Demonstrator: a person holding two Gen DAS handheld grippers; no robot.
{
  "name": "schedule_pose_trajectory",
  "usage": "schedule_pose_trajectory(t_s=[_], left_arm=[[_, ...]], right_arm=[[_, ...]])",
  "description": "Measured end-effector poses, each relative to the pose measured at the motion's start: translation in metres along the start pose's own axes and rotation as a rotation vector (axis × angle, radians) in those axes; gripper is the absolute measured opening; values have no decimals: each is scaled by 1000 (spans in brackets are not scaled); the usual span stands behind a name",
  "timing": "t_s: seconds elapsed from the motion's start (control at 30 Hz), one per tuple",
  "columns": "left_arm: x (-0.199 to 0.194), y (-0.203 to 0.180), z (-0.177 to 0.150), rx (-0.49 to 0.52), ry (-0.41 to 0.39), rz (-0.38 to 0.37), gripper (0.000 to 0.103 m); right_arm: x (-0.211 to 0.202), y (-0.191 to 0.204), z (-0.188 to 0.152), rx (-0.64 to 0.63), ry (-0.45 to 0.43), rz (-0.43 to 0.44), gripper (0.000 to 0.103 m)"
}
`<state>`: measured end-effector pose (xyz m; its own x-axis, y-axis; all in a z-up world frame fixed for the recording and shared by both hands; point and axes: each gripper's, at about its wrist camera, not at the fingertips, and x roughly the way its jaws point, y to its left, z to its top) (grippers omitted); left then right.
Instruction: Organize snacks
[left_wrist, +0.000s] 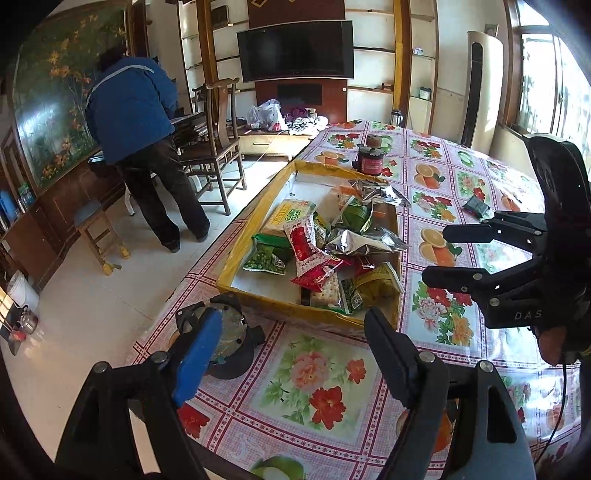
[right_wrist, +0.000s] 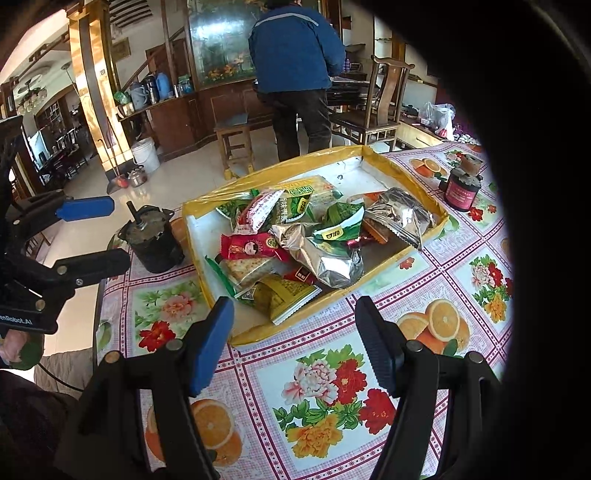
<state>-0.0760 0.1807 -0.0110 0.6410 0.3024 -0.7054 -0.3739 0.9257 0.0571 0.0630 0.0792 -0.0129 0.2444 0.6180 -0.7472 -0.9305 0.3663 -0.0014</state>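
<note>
While both claws hang above the bare flowered cloth of the counter (left_wrist: 317, 387), nothing is in their grip: the left claw (left_wrist: 291, 354) stands released with its blue pad and black pad wide apart, and the right claw (right_wrist: 295, 350) is likewise released, with only tablecloth showing between its pads. Neither touches a packet.

Just beyond them lies the shallow yellow-rimmed tray (right_wrist: 207, 206), and the snacks (right_wrist: 291, 243) sit heaped in its near half, overlapping one another; the far half is mostly bare white. That heap is the first hazard, to my mind: a crumpled silver packet (right_wrist: 325, 254) rests on top of the red packet (right_wrist: 251, 247) and the cracker packs, so a pinch at a lower one would likely drag its neighbours along or tip some over the low rim. Foil also looks slippery and puffy, so a shallow bite may slide off.

Beside the tray's near left corner stands a dark round pot (right_wrist: 155, 240), close to the counter edge; a sideways sweep of the left claw could knock it to the floor. Farther off, a small red-labelled jar (left_wrist: 373, 158) stands just past the tray's far end, at risk if the tray is shoved. A small dark packet (left_wrist: 476, 206) lies apart on the cloth and could be forgotten. Beyond, a person in a blue jacket (left_wrist: 129, 107) stands with their back turned, well clear
</note>
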Motion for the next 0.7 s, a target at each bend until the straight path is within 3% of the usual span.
schedule_pose_trajectory(t_s=[0.27, 0.7], left_arm=[[0, -5, -6, 13, 25, -27, 80], [-4, -2, -10, 7, 22, -8, 80]], right_arm=[[-5, 11, 1, -80, -6, -1, 69], [-6, 40, -1, -229, 4, -14, 69]])
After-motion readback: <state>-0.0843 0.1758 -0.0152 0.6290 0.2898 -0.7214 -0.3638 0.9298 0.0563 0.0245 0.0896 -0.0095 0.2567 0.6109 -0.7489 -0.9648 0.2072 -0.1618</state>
